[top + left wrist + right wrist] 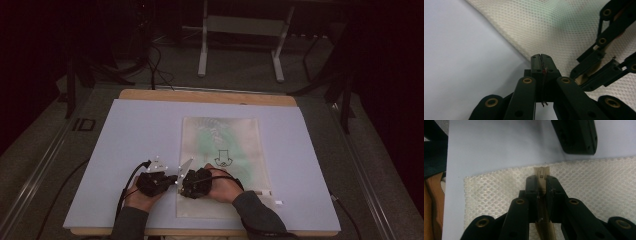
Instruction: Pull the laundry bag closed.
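Note:
A cream mesh bag with a green tint inside and a black printed mark lies flat on the pale board. Both grippers meet at its near left edge. My left gripper has its jaws pressed together at the bag's edge, with mesh running in under the tips. My right gripper is shut on a beige zipper tab at the bag's edge. The right gripper's linkage shows in the left gripper view. The left gripper's body rests over the board.
The board sits on a wooden tabletop. A small white tag lies near the bag's near right corner. Black cables trail from the grippers. A metal stand and cords are on the floor beyond the table.

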